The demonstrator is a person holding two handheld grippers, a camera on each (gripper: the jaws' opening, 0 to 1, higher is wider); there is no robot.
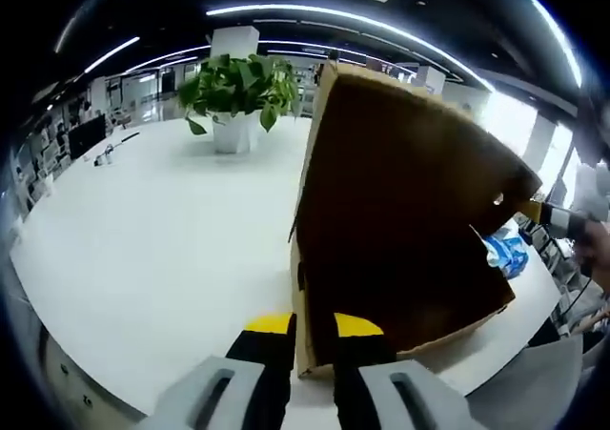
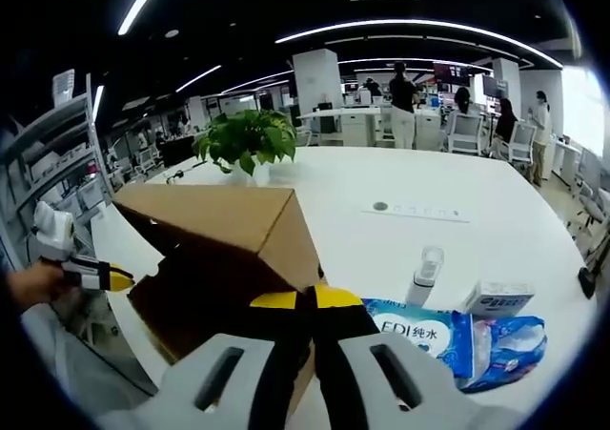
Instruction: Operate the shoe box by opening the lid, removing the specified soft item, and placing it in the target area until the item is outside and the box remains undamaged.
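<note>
Left gripper view, box: the brown cardboard shoe box [image 1: 400, 201] stands on the round white table [image 1: 152, 239], its lid swung up, so the dark inner face fills the right half of this view.
Left gripper view, tool: your left tool [image 1: 313, 327] has its yellow-tipped jaws drawn close, one each side of the near cardboard edge. Judged as a pinch on that edge to keep the box steady and open.
Left gripper view, other: potted green plant [image 1: 238, 92] well behind the box; blue plastic packet [image 1: 503, 254] beyond its right side.
Right gripper view, box: the same box [image 2: 224, 258] sits left of centre, its top panel sloping away.
Right gripper view, tool: your right tool [image 2: 305, 301] has its jaws nearly together at the box's near corner; whether cardboard lies between them, I cannot tell.
Right gripper view, soft item: the blue packet of wipes [image 2: 457, 339] lies on the table just right of the box, already outside it. Whether it is the specified item is a guess.
Right gripper view, other: small white spray bottle [image 2: 426, 276] and small white carton [image 2: 498, 298] stand beside the packet.
</note>
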